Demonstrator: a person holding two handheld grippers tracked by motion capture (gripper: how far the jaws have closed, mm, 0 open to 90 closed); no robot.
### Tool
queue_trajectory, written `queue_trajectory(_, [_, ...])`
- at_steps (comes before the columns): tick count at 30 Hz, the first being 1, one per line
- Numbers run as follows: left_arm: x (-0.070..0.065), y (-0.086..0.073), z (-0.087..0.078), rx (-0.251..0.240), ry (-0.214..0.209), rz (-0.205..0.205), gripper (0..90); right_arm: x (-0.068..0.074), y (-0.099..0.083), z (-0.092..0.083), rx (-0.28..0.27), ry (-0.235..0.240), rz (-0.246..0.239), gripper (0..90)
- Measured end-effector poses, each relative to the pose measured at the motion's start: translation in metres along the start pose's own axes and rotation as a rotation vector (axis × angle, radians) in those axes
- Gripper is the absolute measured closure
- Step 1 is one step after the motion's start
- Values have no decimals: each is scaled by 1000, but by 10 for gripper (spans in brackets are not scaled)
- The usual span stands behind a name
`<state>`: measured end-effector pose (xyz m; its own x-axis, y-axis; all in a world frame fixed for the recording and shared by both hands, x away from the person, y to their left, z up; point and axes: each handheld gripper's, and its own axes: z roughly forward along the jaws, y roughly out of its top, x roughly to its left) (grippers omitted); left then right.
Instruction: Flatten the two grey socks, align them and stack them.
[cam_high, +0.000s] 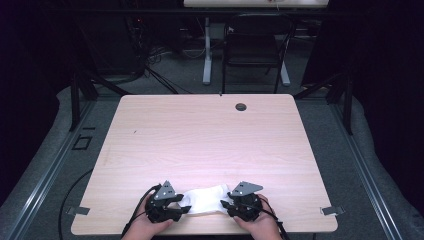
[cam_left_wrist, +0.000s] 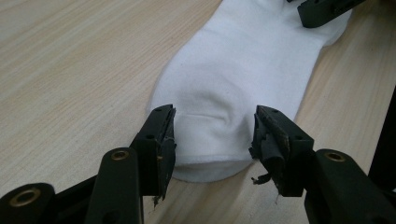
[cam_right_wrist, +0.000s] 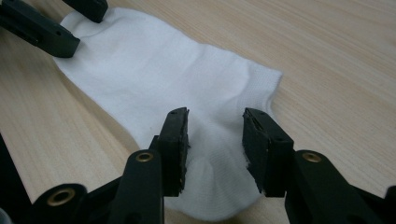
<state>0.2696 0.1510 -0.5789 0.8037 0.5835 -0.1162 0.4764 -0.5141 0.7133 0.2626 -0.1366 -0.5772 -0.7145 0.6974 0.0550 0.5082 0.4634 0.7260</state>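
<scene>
A white sock lies flat on the wooden table near its front edge, between my two grippers. My left gripper is at the sock's left end. In the left gripper view its jaws stand apart over that rounded end of the sock, and the pads do not press it. My right gripper is at the other end. In the right gripper view its jaws stand apart over the sock, which lies loose between them. Each view shows the other gripper's black jaws at the sock's far end.
A round cable hole sits near the table's far edge. Metal clips hold the front corners. Beyond the table stand a black chair and a white desk leg. Dark frame rails run along both sides.
</scene>
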Motion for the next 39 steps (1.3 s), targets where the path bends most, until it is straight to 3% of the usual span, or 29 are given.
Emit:
queue_trajectory(14, [0,-1,0,-6,4,4,484,1,0,0,9,-12,-22,609])
queue_trajectory(21, [1,1,0,-4,-16,-30,450,-1,2,-1,4,10,20,603])
queue_trajectory(39, [18,4,-13,-39,41,-83,426,-9,8,-13,-44,17,72,581])
